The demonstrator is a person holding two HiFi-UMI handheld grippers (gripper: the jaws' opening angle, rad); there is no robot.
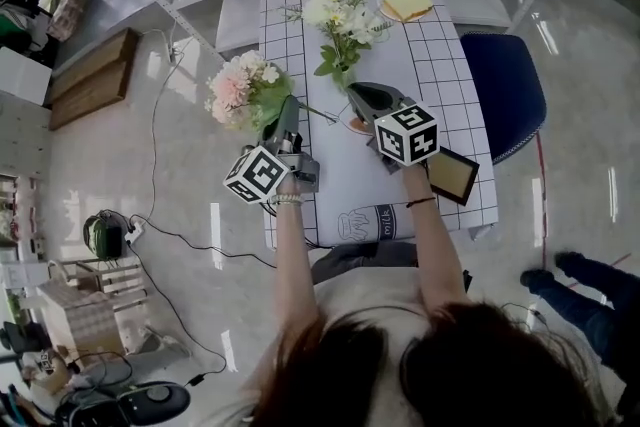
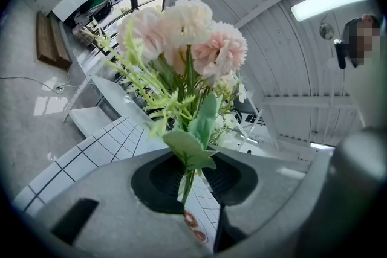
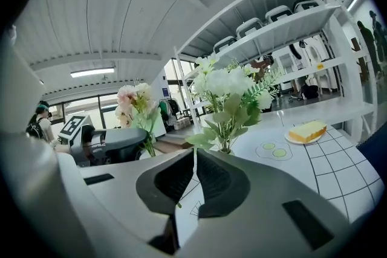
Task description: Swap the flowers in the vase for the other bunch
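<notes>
plainly the left gripper (image 1: 287, 115) is clamped partway shut on the stems of the pink bunch (image 1: 240, 87), holding it upright off the left edge of the bench (image 1: 445, 55). the right gripper (image 1: 360, 95) has its jaws almost together with nothing clearly between them. the white bunch (image 1: 338, 13) stands upright just beyond that gripper's tips, its foot and any vase hidden behind them, so i'd judge the right hand the nearer one to lift it straight up along its stems.

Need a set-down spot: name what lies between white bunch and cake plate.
Nothing stands there: the right gripper view shows only tablecloth with a printed two-circle drawing between white bunch and cake plate.
</notes>
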